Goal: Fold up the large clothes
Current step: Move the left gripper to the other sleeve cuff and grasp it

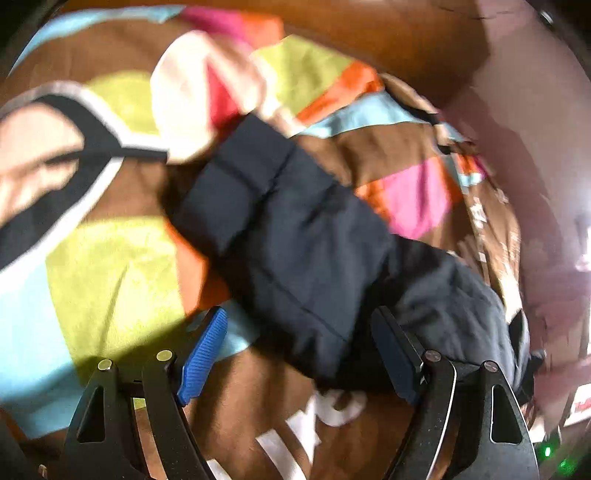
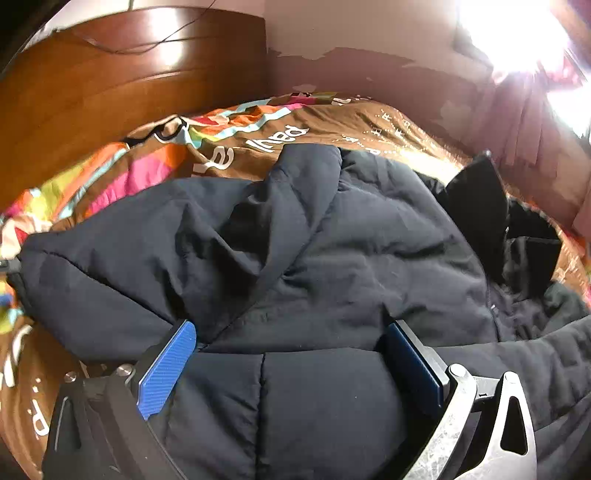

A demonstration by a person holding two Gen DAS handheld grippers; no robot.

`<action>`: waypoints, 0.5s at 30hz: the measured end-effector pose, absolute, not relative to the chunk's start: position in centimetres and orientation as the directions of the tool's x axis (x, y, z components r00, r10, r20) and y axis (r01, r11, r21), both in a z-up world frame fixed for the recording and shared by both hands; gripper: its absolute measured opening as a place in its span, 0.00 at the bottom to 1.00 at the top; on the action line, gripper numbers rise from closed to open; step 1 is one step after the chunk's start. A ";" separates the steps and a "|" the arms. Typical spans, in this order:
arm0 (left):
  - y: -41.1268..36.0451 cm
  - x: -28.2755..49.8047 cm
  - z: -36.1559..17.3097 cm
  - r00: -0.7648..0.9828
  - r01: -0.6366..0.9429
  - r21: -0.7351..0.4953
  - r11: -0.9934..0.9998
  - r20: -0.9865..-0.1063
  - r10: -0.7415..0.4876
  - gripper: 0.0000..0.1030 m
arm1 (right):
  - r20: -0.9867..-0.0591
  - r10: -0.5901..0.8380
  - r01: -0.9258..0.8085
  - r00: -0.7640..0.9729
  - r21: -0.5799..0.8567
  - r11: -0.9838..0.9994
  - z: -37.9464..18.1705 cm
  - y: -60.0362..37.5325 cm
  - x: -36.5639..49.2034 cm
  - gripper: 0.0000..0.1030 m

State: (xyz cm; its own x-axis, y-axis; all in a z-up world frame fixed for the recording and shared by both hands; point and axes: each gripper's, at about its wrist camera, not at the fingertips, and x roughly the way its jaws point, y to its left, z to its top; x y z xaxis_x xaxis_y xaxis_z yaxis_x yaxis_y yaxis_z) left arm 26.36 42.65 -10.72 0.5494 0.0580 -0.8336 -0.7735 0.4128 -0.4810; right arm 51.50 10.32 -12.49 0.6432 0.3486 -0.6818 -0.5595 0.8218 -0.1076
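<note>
Looking down the left gripper (image 1: 299, 350), I see its 2 blue pads spread wide with nothing pinched; the end of the jacket sleeve (image 1: 280, 236) lies on the bedspread (image 1: 110, 266) just ahead, partly between the fingers but untouched as far as I can tell. This view is smeared, so I judge contact loosely.

My right gripper (image 2: 291, 358) also stands wide, and the puffy body of the jacket (image 2: 332, 240) bulges up between its pads. I cannot tell whether the pads press the fabric or merely straddle it; they look too far apart for a real grip.

The jacket sprawls rumpled across the bed, collar side toward the headboard (image 2: 110, 74), lining showing at the right.

My worries:
1. Closing the left jaws here could catch the bedspread along with the sleeve, since the cuff lies flat on it.
2. The padding is thick and slick; a shallow bite on the right may slip as I lift.
3. Folding over the present creases would trap lumps, so the fold would spring open.
4. Glare from the window (image 2: 517, 33) washes out the far edge, so I may misjudge the hem.
</note>
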 end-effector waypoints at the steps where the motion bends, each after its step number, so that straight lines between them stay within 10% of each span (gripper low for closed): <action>1: 42.9 26.3 -11.3 0.538 -0.786 -0.478 0.391 -0.841 0.052 0.73 | -0.678 0.352 -0.560 0.645 -0.106 0.822 -12.5 10.3 51.3 1.00; 5: 43.6 25.9 -11.5 0.560 -0.794 -0.506 0.337 -0.824 0.084 0.65 | -0.669 0.354 -0.558 0.653 -0.110 0.822 -12.6 10.3 51.2 1.00; 8: 43.5 26.3 -10.7 0.553 -0.792 -0.475 0.384 -0.824 0.120 0.20 | -0.669 0.361 -0.560 0.649 -0.099 0.823 -12.6 10.3 51.1 1.00; 10: 43.2 26.3 -9.9 0.570 -0.777 -0.470 0.420 -0.808 0.150 0.09 | -0.666 0.374 -0.563 0.646 -0.084 0.822 -12.4 10.0 51.1 1.00; 15: 41.3 26.1 -5.4 0.633 -0.726 -0.429 0.537 -0.723 0.278 0.03 | -0.601 0.459 -0.572 0.654 0.003 0.820 -10.4 8.0 50.1 1.00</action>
State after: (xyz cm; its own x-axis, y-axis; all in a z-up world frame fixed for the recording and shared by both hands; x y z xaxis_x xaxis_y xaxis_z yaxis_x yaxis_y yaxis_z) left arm 26.05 41.27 -5.43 0.6326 0.2781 -0.7229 -0.7264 0.5369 -0.4291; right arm 50.10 8.01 -10.42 0.6543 0.4589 -0.6011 -0.5724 0.8199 0.0029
